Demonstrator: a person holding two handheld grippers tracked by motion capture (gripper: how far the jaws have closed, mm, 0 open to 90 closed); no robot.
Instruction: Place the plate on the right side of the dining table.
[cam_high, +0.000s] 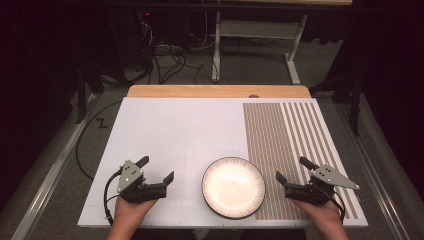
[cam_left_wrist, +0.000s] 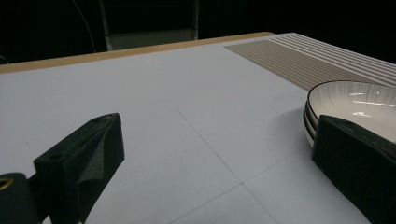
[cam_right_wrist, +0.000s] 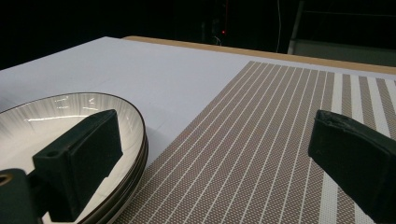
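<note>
Glossy ceramic plates (cam_high: 233, 187), woven placemat (cam_high: 295, 150)

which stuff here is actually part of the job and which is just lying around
Part of the job:
- stack of plates, white with dark rims, near the table's front edge
- left gripper, open, to the left of the stack
- right gripper, open, to the right of it

Just there:
- striped mat under the stack's right edge
- cables on the floor behind the table
- white table frame farther back

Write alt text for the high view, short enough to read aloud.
A stack of white plates sits at the near edge of a white table, partly on a striped brown mat, between the open left gripper and open right gripper.
</note>
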